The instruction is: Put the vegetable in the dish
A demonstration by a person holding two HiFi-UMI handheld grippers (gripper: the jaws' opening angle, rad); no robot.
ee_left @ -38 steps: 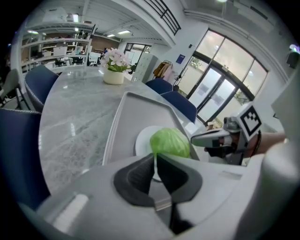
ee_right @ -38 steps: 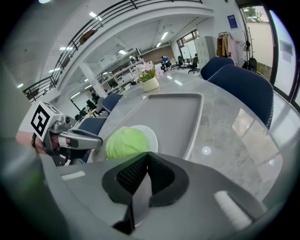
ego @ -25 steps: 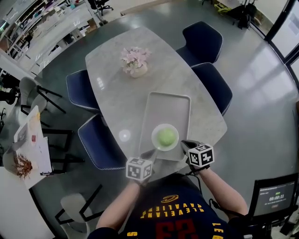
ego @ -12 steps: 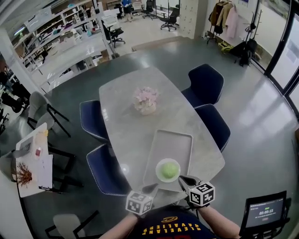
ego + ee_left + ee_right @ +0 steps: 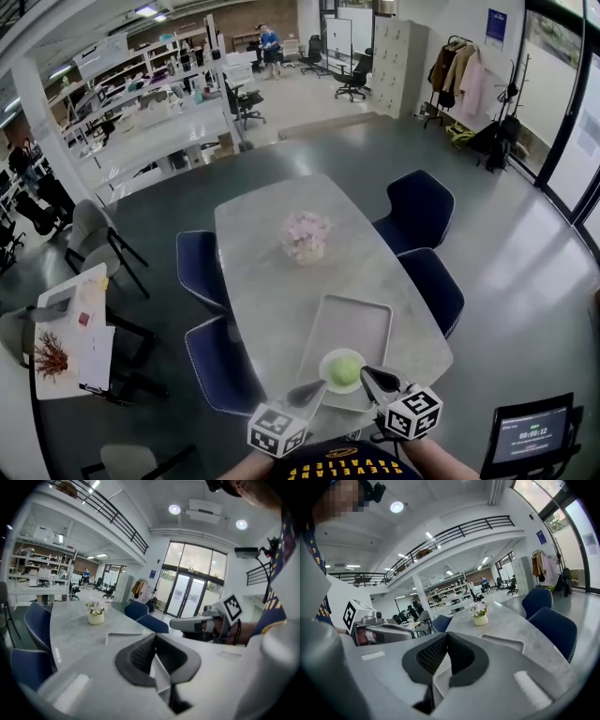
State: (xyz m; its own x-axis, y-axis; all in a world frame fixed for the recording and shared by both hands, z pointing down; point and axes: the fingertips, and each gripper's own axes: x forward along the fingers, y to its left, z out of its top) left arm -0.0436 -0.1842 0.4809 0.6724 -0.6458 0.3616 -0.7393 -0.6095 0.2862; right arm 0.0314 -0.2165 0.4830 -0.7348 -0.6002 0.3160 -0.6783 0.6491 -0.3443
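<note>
The green vegetable (image 5: 345,370) was seen in the dish (image 5: 326,363); the left gripper (image 5: 315,388) and right gripper (image 5: 369,376) were held just beside the dish, fingers closed.

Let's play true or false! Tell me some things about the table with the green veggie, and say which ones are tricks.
1. The green vegetable lies in the white dish. True.
2. The dish stands on the bare table, away from the tray. False: it stands on the near end of the tray.
3. A flower pot stands on the table beyond the tray. True.
4. The left gripper holds the vegetable. False: its jaws are shut on nothing, and so are those of the right gripper.
5. The chairs are red. False: they are dark blue.
</note>
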